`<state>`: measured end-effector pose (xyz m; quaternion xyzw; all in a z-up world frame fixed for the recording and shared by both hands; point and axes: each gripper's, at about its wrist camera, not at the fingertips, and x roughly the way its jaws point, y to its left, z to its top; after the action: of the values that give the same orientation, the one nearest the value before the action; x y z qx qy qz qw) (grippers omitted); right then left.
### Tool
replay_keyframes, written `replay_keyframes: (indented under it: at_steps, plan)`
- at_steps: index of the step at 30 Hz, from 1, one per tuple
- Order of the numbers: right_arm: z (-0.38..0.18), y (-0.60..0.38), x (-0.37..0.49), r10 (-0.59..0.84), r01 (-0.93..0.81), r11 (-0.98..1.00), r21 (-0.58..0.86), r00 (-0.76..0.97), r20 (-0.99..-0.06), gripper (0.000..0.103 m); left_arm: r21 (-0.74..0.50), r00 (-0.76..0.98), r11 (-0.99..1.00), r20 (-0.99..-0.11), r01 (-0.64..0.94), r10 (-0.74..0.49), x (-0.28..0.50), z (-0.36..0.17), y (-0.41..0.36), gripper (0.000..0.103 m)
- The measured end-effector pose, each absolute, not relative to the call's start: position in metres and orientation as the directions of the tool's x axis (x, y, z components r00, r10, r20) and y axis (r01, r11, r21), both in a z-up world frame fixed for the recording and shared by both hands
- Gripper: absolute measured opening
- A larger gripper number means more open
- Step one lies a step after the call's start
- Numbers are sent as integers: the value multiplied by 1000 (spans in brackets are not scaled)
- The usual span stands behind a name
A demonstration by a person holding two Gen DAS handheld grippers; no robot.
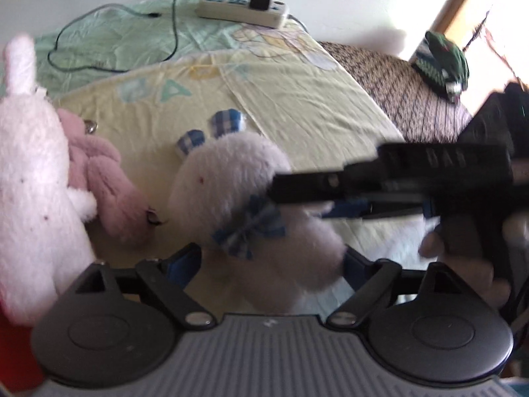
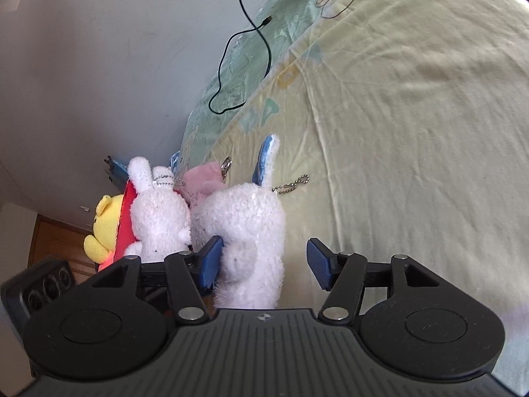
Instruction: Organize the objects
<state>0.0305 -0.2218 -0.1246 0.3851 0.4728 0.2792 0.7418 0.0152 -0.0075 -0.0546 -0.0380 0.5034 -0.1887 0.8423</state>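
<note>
1 pink plush half hidden

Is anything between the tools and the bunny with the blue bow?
Nothing visible. The bunny already sits between the open fingers of both the left tool and the right tool. The pink toy lies off to one side.

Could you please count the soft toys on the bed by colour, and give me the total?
White rabbits: 2, one with blue checked ears and bow, one plain white rabbit
Pink soft toy: 1
Yellow bear: 1
Total: 4 soft toys
The green toy tank at the far edge of the bed is not soft, so I left it out.
</note>
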Motion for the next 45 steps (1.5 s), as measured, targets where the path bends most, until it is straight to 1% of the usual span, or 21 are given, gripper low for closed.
replay_keyframes:
  at_steps: [3, 6, 7, 8, 12, 14, 21, 26, 35, 42, 45]
  plan:
    - [-127, -215, 33, 795, -46, 527, 849, 381, -472, 61, -268, 410, 931, -841, 248, -352, 22, -63, -7, 86]
    - [-130, -208, 36, 808, -47, 510, 859, 367, -460, 60, -286, 406, 931, -841, 228, -358, 25, -66, -5, 82]
    - [-131, -206, 37, 815, -42, 500, 865, 362, -453, 58, -285, 407, 932, -842, 223, -355, 26, -65, -4, 79]
    - [-133, -204, 38, 824, -37, 485, 874, 355, -443, 54, -282, 406, 934, -844, 219, -349, 27, -65, -4, 75]
    - [-132, -200, 39, 828, -43, 482, 875, 349, -439, 50, -276, 402, 938, -850, 212, -341, 29, -62, -3, 72]
    - [-130, -201, 38, 829, -44, 479, 877, 352, -435, 46, -278, 405, 937, -847, 213, -344, 26, -60, -2, 70]
    - [-114, -207, 26, 813, -76, 504, 861, 380, -442, 46, -273, 412, 930, -839, 247, -356, 19, -50, -15, 69]
    - [-99, -212, 14, 809, -118, 500, 858, 417, -414, 46, -240, 448, 931, -824, 276, -346, 8, -33, -24, 69]
    - [-60, -196, -6, 820, -310, 493, 813, 478, -315, 46, -200, 558, 945, -768, 257, -314, -19, 8, -14, 69]
    - [-33, -175, -11, 863, -426, 413, 805, 465, -197, 46, -115, 666, 970, -709, 215, -232, -49, 43, -1, 69]
    - [-20, -158, -11, 876, -470, 390, 792, 455, -162, 46, -111, 701, 974, -679, 197, -219, -61, 56, 13, 69]
